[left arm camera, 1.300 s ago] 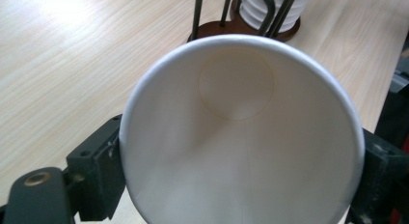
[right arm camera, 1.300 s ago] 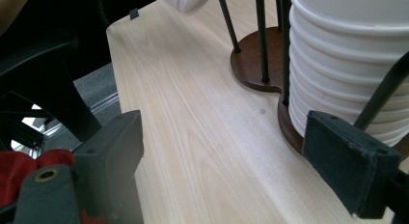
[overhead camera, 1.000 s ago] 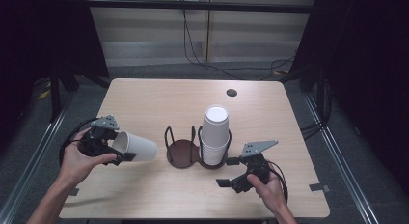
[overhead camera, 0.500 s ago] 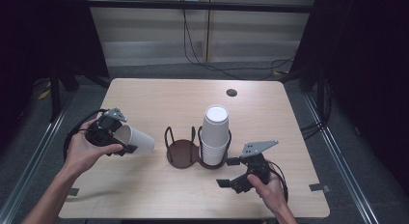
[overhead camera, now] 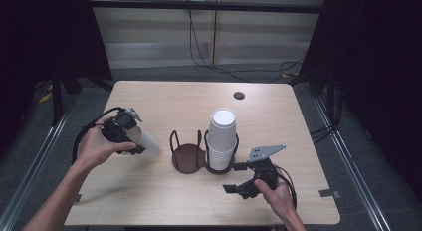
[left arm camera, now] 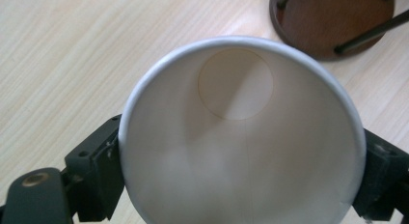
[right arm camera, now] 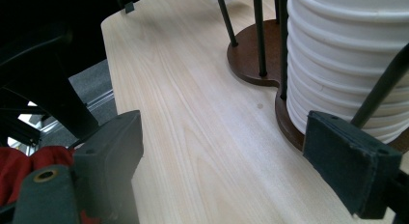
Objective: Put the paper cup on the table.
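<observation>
A plain white paper cup [overhead camera: 144, 141] sits at the left of the frame, above the bench [overhead camera: 164, 99], just left of the brown cup holder [overhead camera: 188, 159]. The left gripper [overhead camera: 130, 137] clamps it by the rim, jaws pressed on either side. The cup lies tilted, its base pointing right and downward toward the holder. The right gripper [overhead camera: 240, 177] stands wide apart, holding nothing, beside the stacked cups [overhead camera: 222, 139].
</observation>
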A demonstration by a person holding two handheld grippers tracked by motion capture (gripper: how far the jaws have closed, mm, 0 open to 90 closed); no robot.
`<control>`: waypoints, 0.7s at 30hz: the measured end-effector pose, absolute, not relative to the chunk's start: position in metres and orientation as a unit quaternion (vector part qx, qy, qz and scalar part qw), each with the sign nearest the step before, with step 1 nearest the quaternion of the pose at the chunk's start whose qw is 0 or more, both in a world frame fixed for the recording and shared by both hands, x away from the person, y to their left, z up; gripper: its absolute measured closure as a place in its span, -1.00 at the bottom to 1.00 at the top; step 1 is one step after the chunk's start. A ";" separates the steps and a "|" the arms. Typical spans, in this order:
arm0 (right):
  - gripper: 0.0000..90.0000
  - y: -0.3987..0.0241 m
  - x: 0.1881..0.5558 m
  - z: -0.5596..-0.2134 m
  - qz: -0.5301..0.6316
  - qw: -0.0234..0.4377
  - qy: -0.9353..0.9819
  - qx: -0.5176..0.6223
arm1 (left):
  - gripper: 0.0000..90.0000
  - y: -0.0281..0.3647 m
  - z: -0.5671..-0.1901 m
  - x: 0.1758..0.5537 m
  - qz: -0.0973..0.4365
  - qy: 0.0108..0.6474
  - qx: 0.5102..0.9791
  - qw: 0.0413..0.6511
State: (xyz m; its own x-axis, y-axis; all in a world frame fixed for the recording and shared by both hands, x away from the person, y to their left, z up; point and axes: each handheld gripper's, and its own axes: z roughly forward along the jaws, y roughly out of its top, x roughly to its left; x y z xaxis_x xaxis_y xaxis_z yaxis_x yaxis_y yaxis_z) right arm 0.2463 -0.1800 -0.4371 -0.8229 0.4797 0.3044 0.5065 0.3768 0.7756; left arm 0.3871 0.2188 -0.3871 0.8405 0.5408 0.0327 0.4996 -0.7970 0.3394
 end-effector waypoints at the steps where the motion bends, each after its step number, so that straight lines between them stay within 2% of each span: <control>1: -0.68 -0.180 0.246 -0.437 -0.471 0.013 -0.830 -0.297 | -0.74 0.217 -0.387 0.388 0.063 0.276 0.945 0.161; 14: -0.68 -0.179 0.245 -0.438 -0.465 0.012 -0.833 -0.298 | -0.78 0.196 -0.397 0.401 0.064 0.268 0.954 0.116; 21: -0.68 -0.177 0.246 -0.440 -0.461 0.014 -0.837 -0.296 | -0.84 0.185 -0.399 0.404 0.069 0.264 0.953 0.129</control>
State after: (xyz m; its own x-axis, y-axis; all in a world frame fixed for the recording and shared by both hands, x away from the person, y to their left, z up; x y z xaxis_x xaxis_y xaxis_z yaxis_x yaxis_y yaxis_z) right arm 0.2459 -0.1770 -0.4403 -0.8239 0.4827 0.2969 0.5090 0.4000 0.7622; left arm 0.4042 0.1853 -0.3994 0.8517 0.5203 0.0625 0.4848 -0.8276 0.2828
